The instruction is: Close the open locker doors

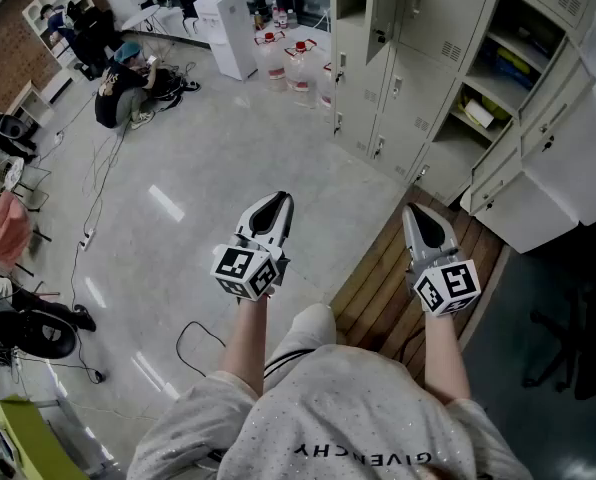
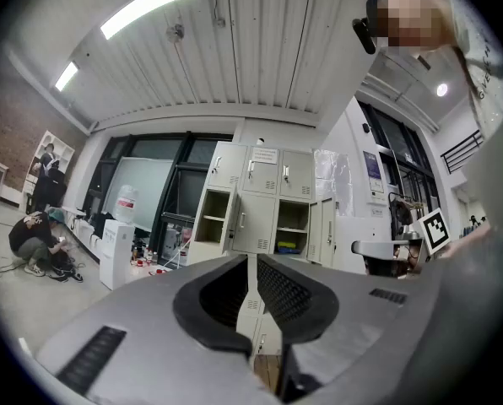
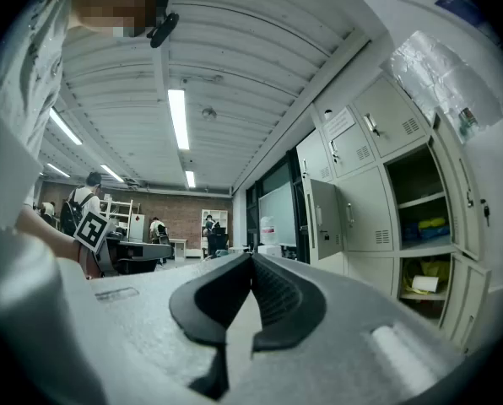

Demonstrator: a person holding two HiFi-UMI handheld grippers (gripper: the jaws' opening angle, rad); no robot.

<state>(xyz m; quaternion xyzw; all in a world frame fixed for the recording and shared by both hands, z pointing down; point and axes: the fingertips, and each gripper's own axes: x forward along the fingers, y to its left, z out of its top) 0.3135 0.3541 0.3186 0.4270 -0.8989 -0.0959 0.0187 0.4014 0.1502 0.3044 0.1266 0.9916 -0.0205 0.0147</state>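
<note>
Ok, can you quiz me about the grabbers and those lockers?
1. True or false: the left gripper grips a door of the pale grey metal lockers.
2. What stands beside the white box-shaped water dispenser? A) clear plastic water jugs with red caps B) a bicycle C) a ladder
3. Fill in: the right gripper has its jaws ____.
Key: 1 false, it is shut on nothing and away from the lockers; 2 A; 3 shut.

the far lockers (image 1: pixel 438 18) are showing pale grey; the left gripper (image 1: pixel 277 203) and right gripper (image 1: pixel 416 213) are wearing black-and-white marker squares; the near planks (image 1: pixel 373 293) are showing brown.
</note>
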